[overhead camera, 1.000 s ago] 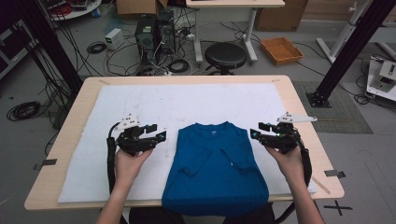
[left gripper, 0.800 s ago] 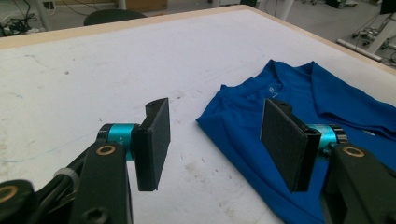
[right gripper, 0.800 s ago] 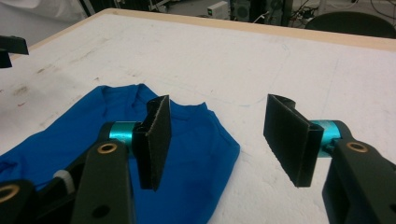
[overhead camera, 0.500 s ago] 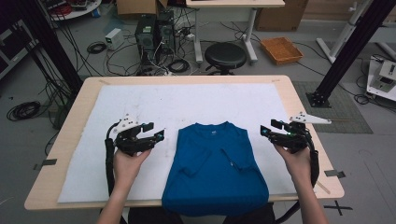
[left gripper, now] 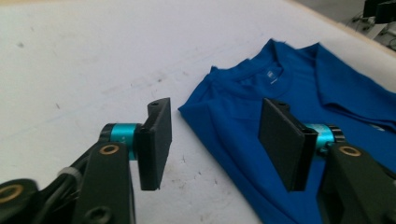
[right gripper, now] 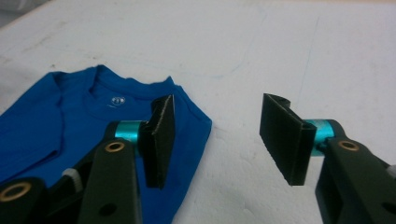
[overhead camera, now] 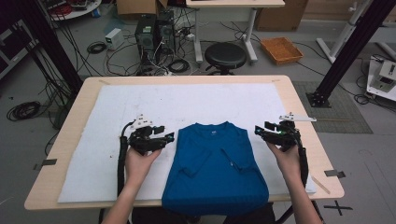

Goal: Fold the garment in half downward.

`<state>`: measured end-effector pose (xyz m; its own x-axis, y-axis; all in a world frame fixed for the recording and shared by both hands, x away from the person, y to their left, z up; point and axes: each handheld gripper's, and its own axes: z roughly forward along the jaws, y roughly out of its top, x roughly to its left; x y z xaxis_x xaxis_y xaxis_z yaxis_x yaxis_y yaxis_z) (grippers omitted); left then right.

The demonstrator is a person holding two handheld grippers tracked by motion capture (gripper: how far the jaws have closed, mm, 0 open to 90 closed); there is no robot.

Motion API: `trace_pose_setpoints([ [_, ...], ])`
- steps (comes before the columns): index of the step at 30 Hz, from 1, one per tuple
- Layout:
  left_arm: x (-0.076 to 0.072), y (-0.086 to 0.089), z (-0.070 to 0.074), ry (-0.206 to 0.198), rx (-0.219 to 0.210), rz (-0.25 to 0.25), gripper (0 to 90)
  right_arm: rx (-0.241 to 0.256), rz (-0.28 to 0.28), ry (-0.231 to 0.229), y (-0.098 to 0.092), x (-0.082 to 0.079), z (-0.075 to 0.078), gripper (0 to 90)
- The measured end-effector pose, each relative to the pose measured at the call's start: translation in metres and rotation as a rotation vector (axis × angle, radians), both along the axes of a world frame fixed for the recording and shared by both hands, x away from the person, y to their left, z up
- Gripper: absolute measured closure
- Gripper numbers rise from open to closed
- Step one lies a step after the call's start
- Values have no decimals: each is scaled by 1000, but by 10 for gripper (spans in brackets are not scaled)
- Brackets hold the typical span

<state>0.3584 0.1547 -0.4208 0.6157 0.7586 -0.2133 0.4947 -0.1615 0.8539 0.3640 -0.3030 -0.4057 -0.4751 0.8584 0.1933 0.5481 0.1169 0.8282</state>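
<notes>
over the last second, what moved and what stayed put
The right gripper drew outward, off the shirt's shoulder edge toward the table's right side. The left gripper shifted only slightly and sits just off the shirt's left shoulder. Both have open jaws with nothing held. The shirt lies as it was, sleeves folded in, on the white mat.

The blue cotton T-shirt (overhead camera: 215, 168) lies on the white felt mat (overhead camera: 187, 100) covering the light wooden table (overhead camera: 88, 81), at the near middle, with its collar on the far side. The left gripper (overhead camera: 163, 138) is just left of the shirt's shoulder, the right gripper (overhead camera: 261, 131) just right of it. Beyond the table, behind the shirt, stands a round black stool (overhead camera: 225, 55).
</notes>
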Motion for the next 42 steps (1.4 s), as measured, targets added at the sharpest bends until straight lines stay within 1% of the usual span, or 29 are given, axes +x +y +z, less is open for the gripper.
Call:
trace_pose_setpoints([
  [2, 7, -6, -6, 55, -18, 3, 483, -15, -3, 22, 4, 4, -7, 521],
  [4, 11, -12, -11, 94, -12, -4, 525, -21, 6, 46, 7, 8, -14, 575],
  [6, 13, -19, -15, 109, 14, 5, 526, -13, 17, 72, 9, 11, -20, 596],
  [7, 15, -21, -16, 115, 14, 0, 526, -21, 21, 92, 12, 12, -24, 596],
  [8, 16, -24, -18, 123, 16, -3, 527, -32, 22, 100, 14, 13, -26, 597],
  [10, 18, -28, -20, 143, 42, -2, 529, -40, 36, 115, 19, 15, -30, 600],
  [13, 21, -33, -26, 181, 57, 2, 550, -73, 46, 125, 26, 18, -34, 615],
  [14, 22, -33, -28, 186, 66, 4, 571, -84, 40, 135, 28, 19, -35, 622],
  [16, 22, -33, -28, 177, 78, 6, 630, -100, 35, 151, 31, 21, -39, 671],
  [17, 22, -32, -28, 180, 74, 4, 673, -112, 41, 154, 32, 22, -41, 728],
  [18, 21, -32, -28, 180, 84, 3, 714, -126, 38, 151, 33, 22, -42, 763],
  [19, 21, -32, -28, 175, 94, 7, 751, -123, 43, 145, 33, 21, -42, 832],
  [21, 20, -31, -28, 171, 103, 15, 812, -130, 47, 135, 32, 20, -41, 867],
  [22, 20, -31, -28, 169, 102, 16, 823, -135, 43, 132, 32, 20, -40, 868],
  [23, 20, -30, -28, 168, 104, 17, 826, -129, 36, 135, 31, 19, -40, 867],
  [25, 19, -29, -27, 170, 101, 20, 828, -126, 28, 141, 29, 19, -40, 861],
  [26, 18, -29, -26, 172, 95, 23, 821, -122, 22, 138, 27, 18, -39, 808],
  [27, 19, -28, -25, 166, 88, 36, 759, -113, 13, 136, 26, 18, -38, 736],
  [28, 19, -27, -23, 163, 71, 40, 649, -99, 7, 130, 23, 18, -36, 735],
  [29, 20, -26, -22, 155, 46, 33, 629, -91, 8, 121, 22, 19, -35, 729],
  [31, 24, -26, -18, 146, 41, 29, 602, -61, 3, 103, 19, 21, -30, 702],
  [33, 31, -29, -14, 140, 37, 21, 591, -56, 7, 90, 20, 28, -27, 695],
  [34, 36, -31, -12, 142, 34, 16, 588, -49, 13, 95, 22, 32, -25, 694],
  [36, 45, -38, -8, 147, 46, -7, 584, -73, 29, 101, 30, 40, -23, 693],
  [37, 49, -41, -7, 144, 63, -22, 583, -83, 39, 97, 34, 44, -22, 694],
  [39, 57, -48, -5, 146, 98, -32, 583, -111, 53, 102, 43, 52, -20, 694],
  [40, 60, -50, -6, 141, 100, -33, 583, -127, 61, 110, 47, 56, -21, 694],
  [41, 64, -52, -7, 149, 100, -39, 584, -142, 64, 117, 50, 59, -22, 696],
  [42, 67, -54, -8, 160, 103, -41, 584, -147, 72, 129, 53, 63, -24, 696],
])
